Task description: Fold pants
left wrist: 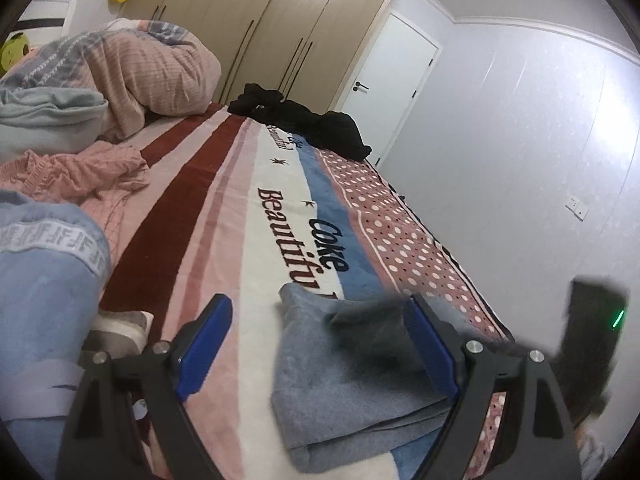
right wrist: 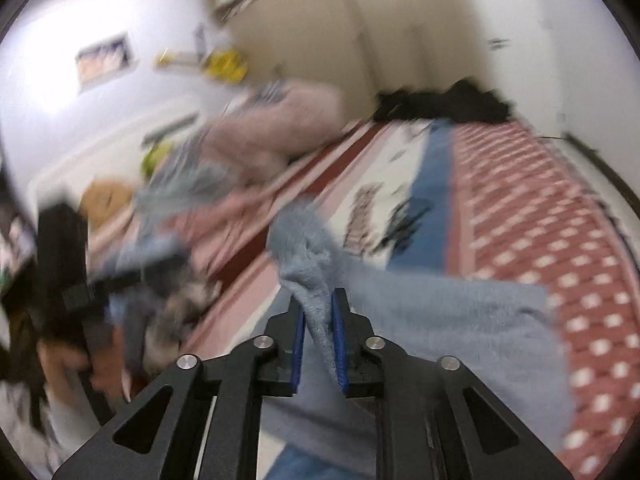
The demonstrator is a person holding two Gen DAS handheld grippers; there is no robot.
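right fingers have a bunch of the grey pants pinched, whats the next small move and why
Probably carry that pinched edge of the grey pants across the rest of the pants and lay it down. The right gripper is shut on lifted fabric, while the left gripper is open over the pants, gripping nothing.

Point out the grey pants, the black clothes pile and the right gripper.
grey pants [left wrist: 344, 392]: left wrist view, on the folded fabric's middle.
black clothes pile [left wrist: 304, 118]: left wrist view, on its middle.
right gripper [right wrist: 319, 304]: right wrist view, between the fingertips, clamped on pants fabric.

Pants [left wrist: 352, 392] on blanket [left wrist: 224, 240]
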